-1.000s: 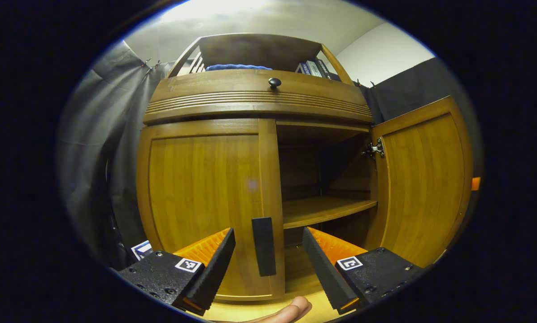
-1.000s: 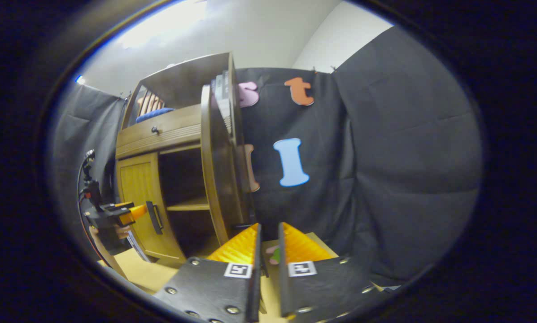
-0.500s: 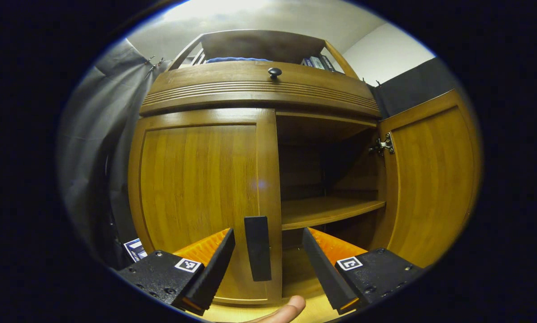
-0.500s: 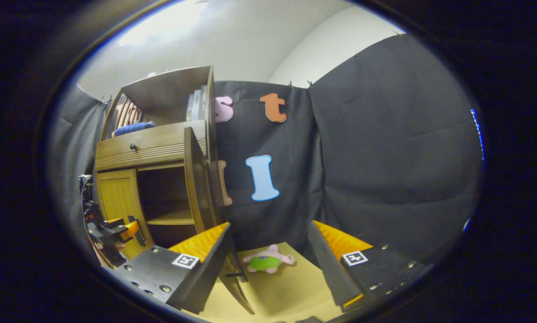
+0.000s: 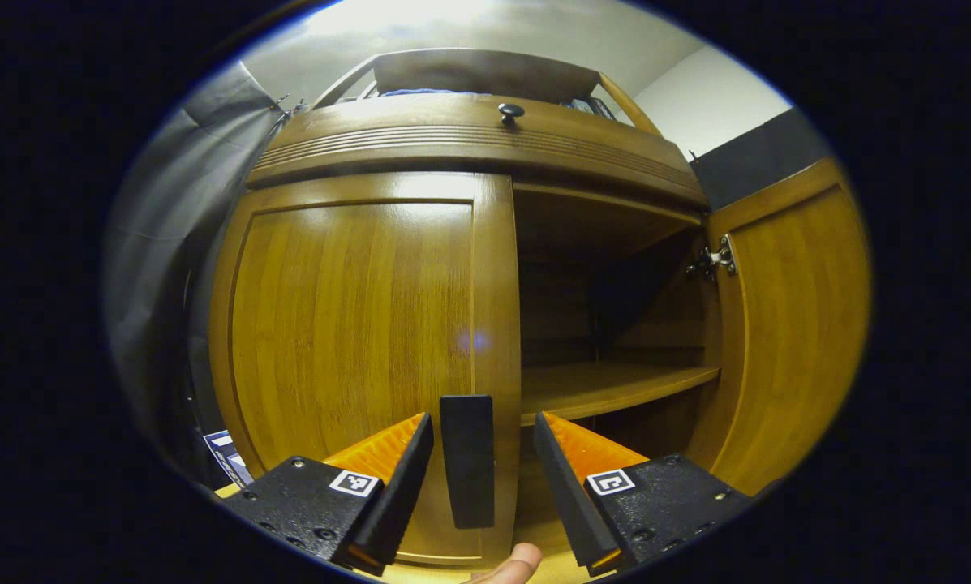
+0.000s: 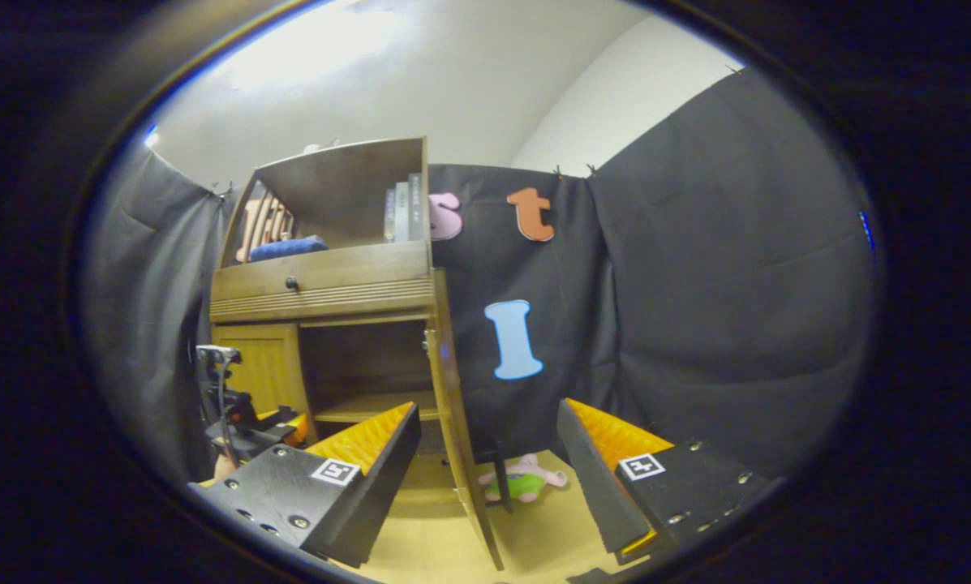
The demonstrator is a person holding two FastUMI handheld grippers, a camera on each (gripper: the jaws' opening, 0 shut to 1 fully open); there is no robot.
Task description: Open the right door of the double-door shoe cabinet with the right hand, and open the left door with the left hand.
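Honestly, nothing readable here. The only markings are the little square black-and-white coded tags on the gripper bodies: two on the left gripper (image 5: 479,478) and two on the right gripper (image 6: 485,462), just patterns with no letters or numbers. The books (image 6: 398,212) on the cabinet's top shelf (image 6: 347,182) have spines far too small to make out. A label at the lower left of the left gripper view is too blurred.

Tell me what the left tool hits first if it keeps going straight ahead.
Most likely the handle of the shut left door: it stands between the open left tool's fingers, dead ahead. How near it is cannot be judged from the left gripper view.
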